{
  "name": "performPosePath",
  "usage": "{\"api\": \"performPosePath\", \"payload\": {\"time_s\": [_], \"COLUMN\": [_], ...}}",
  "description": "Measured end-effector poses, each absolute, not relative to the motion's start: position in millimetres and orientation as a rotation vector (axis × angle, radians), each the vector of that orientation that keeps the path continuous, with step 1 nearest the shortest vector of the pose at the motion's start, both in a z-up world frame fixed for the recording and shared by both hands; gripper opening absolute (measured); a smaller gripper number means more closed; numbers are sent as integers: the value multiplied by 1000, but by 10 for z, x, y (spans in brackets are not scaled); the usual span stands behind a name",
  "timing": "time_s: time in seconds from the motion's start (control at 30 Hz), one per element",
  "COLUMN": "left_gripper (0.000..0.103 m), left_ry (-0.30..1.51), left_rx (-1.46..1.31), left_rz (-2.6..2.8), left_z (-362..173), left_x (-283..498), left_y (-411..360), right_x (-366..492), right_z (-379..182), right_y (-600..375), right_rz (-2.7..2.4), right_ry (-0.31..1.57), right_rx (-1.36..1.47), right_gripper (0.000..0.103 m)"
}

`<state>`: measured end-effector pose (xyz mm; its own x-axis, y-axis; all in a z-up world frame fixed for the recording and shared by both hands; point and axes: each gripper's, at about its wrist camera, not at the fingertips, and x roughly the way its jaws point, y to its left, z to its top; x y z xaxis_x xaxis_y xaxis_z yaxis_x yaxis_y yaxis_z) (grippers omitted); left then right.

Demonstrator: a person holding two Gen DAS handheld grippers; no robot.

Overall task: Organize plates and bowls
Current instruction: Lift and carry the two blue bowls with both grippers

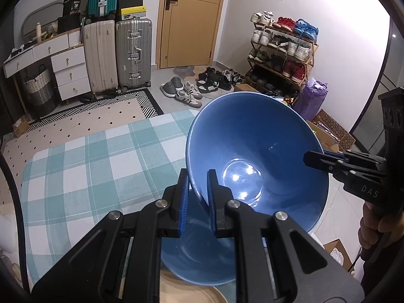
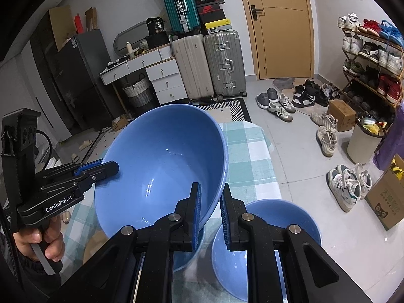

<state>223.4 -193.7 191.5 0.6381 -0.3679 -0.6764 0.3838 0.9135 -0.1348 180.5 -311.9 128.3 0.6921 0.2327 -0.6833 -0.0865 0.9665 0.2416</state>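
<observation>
A large blue bowl [image 1: 252, 139] [image 2: 156, 156] hangs tilted above the checked tablecloth [image 1: 88, 164] [image 2: 247, 166], held by both grippers. My left gripper [image 1: 198, 176] [image 2: 111, 166] is shut on one side of the rim. On the opposite rim my right gripper [image 2: 210, 192] [image 1: 309, 157] is shut too. A second blue bowl [image 1: 199, 252] [image 2: 184, 260] sits on the table under the lifted one. Another blue bowl [image 2: 265, 232] stands to its right. A beige plate [image 1: 189, 291] [image 2: 93, 242] lies at the near edge, mostly hidden.
A person's hand [image 2: 32, 240] [image 1: 373, 224] grips each tool's handle. On the floor beyond the table lie loose shoes [image 2: 280, 106], with suitcases [image 2: 209, 65], a white drawer unit [image 1: 70, 70], a shoe rack [image 1: 282, 53], a bin [image 2: 363, 139] and cardboard boxes [image 2: 386, 202].
</observation>
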Motion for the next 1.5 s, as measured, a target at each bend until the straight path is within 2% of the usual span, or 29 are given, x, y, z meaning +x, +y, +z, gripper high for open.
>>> {"api": "performPosePath", "payload": {"time_s": [0.5, 1.5], "left_gripper": [11, 11], "left_ry": [786, 850], "left_rx": [11, 20], "left_rz": [-408, -356], "left_z": [1708, 938], "left_x": [2052, 2155], "left_y": [-1721, -1440], "right_x": [1685, 1691], "right_z": [1067, 558], "right_y": [-2929, -2576], "right_rz": [218, 220], "right_ry": [812, 885], "right_rx": [191, 139], "right_gripper": [15, 16]}}
